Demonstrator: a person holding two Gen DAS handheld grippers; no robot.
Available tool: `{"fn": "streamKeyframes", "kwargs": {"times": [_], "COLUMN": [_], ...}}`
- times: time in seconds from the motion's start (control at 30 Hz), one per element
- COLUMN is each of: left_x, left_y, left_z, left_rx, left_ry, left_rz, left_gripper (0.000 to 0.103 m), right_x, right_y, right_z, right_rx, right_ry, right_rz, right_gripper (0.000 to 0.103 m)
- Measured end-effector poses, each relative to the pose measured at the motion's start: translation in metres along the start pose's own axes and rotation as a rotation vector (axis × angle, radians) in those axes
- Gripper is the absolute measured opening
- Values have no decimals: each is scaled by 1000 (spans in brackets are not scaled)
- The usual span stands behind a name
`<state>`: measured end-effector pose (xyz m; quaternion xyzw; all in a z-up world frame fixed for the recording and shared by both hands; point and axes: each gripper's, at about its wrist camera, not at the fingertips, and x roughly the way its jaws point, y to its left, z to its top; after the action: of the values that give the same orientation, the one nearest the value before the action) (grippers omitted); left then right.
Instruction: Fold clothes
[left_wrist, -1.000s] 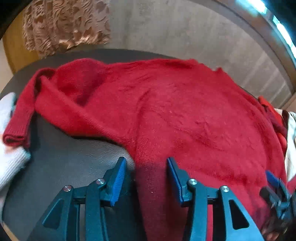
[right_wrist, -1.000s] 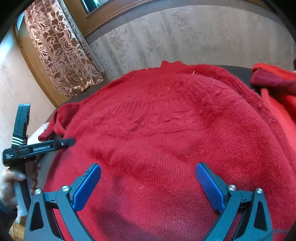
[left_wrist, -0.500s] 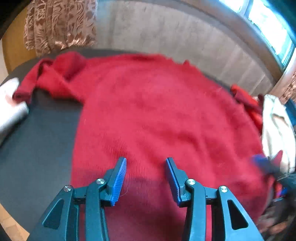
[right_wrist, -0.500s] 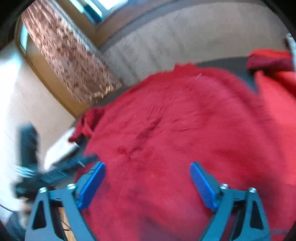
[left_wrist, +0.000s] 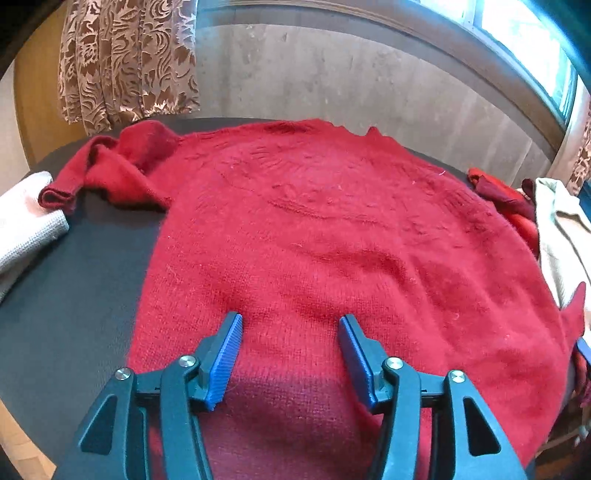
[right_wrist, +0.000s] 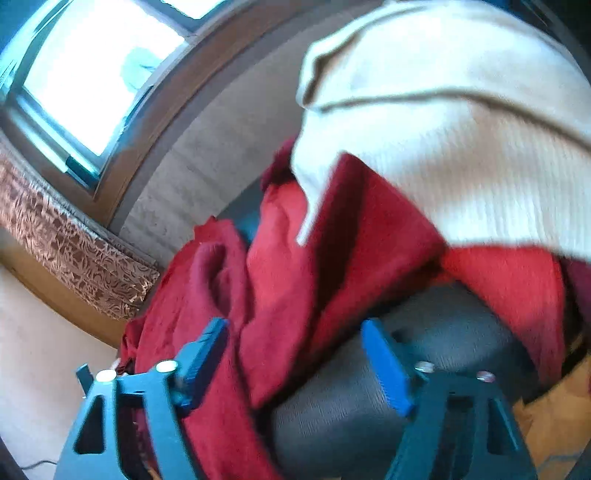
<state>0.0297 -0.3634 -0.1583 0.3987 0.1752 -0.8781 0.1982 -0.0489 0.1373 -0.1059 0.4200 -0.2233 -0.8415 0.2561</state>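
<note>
1. Behind the dark worktop stands a grey wall with a window above it and a patterned curtain at the far left.
2. On this worktop the red sweater lies spread flat, its body smooth, probably so that the sides can be folded inward.
3. Its left sleeve is bunched at the far left corner, touching a white cloth that lies at the left edge.
4. Over the near hem hangs the left gripper; its jaws are fairly wide and opening, with only flat knit under them and nothing pinched.
5. At the right side of the sweater is the right gripper, where the picture is blurred; its jaws are closing and a red fold lies between them, but the pads do not press it yet.
6. Just beyond it a cream garment lies on other red clothes, so the right edge is crowded.
7. Free room for moving is mostly at the left, on the bare worktop beside the sweater.
</note>
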Motion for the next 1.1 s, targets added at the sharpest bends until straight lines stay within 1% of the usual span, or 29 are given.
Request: {"fn": "streamKeyframes", "kwargs": {"times": [0.03, 0.1, 0.13, 0.17, 0.2, 0.23, 0.27, 0.3, 0.37, 0.43, 0.47, 0.57, 0.6, 0.63, 0.73, 0.77, 0.83, 0.87, 0.93, 0.97, 1.0, 1.03, 1.1], "left_x": [0, -1, -1, -2, -2, -2, -2, -3, -3, -3, -3, -3, -3, -3, -4, -4, -5, -5, -6, -6, -6, -6, -7], "left_y": [2, 6, 6, 7, 7, 6, 5, 4, 4, 5, 6, 8, 8, 8, 9, 10, 11, 11, 11, 11, 11, 10, 14], "left_z": [-1, -2, -3, -3, -4, -5, -6, -7, -8, -8, -7, -7, -8, -8, -9, -9, -9, -8, -8, -6, -4, -2, 8], "left_rx": [-7, -22, -23, -25, -26, -17, -8, 0, 3, 1, -2, -5, -1, 3, 11, 12, 16, 18, 26, 32, 40, 49, 38], "left_ry": [-5, -16, -20, -24, -28, -33, -38, -43, -50, -55, -57, -61, -61, -62, -65, -66, -65, -64, -57, -46, -32, -18, 15], "left_rz": [-11, -32, -35, -38, -41, -36, -32, -28, -30, -36, -40, -52, -53, -54, -54, -54, -52, -49, -46, -42, -41, -40, -68], "left_gripper": [55, 55, 55, 55, 55, 55, 55, 55, 55, 56, 56, 56, 56, 56, 56, 56, 56, 56, 56, 56, 56, 56, 55], "right_x": [5, 22, 32, 42, 49, 55, 57, 60, 59, 47, 35, -10, -24, -36, -73, -85, -96, -97, -94, -93, -92, -90, -88], "right_y": [4, 10, 9, 8, 7, 8, 13, 18, 31, 48, 56, 84, 92, 98, 113, 118, 121, 116, 97, 76, 52, 42, 33], "right_z": [3, 8, 9, 9, 8, 7, 6, 6, 12, 29, 40, 86, 100, 114, 164, 181, 205, 215, 234, 241, 244, 242, 226], "right_rx": [-10, -23, -16, -9, -12, -22, -38, -52, -92, -111, -114, -126, -131, -142, -200, -225, -267, -266, -224, -159, -82, -40, -42], "right_ry": [-4, 11, 37, 60, 79, 87, 94, 120, 141, 108, 65, -115, -169, -215, -355, -398, -455, -470, -471, -443, -396, -369, -366], "right_rz": [-12, -60, -79, -84, -89, -96, -104, -107, -108, -64, -40, 21, 33, 23, -48, -88, -207, -266, -378, -417, -430, -420, -411], "right_gripper": [57, 55, 53, 46, 34, 29, 14, 8, 7, 6, 4, 4, 4, 4, 4, 4, 5, 6, 15, 34, 53, 54, 54]}}
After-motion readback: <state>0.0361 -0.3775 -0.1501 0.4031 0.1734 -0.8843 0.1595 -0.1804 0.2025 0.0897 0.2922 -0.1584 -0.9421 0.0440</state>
